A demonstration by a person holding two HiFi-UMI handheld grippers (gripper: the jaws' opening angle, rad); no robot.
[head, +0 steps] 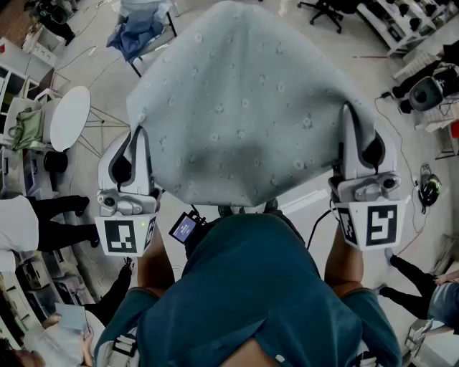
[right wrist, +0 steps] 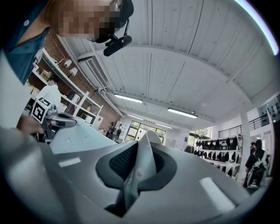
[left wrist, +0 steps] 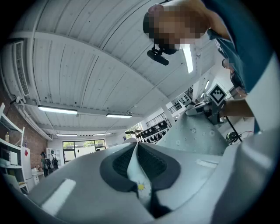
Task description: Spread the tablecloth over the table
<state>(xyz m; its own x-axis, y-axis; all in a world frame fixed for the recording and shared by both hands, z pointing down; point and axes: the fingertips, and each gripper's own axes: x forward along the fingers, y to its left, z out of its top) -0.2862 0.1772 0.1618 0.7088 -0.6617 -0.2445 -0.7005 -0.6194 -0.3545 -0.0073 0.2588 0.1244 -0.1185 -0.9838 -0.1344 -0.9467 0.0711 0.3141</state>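
Observation:
A pale grey-green tablecloth (head: 244,107) with small flower prints billows in the air in front of me and hides whatever lies under it. My left gripper (head: 136,143) is shut on its near left edge, and my right gripper (head: 351,125) is shut on its near right edge. In the left gripper view a fold of the cloth (left wrist: 136,168) is pinched between the dark pads, and the sheet (left wrist: 192,131) runs across to the other gripper (left wrist: 205,107). The right gripper view shows cloth (right wrist: 139,170) clamped between its pads too. Both grippers point slightly upward.
A round white side table (head: 68,118) stands on the left, and a chair draped in blue fabric (head: 140,32) is at the back left. An office chair (head: 326,11) is at the back. People stand at the left (head: 14,222) and lower right (head: 430,294). Cables and gear (head: 430,186) lie on the right.

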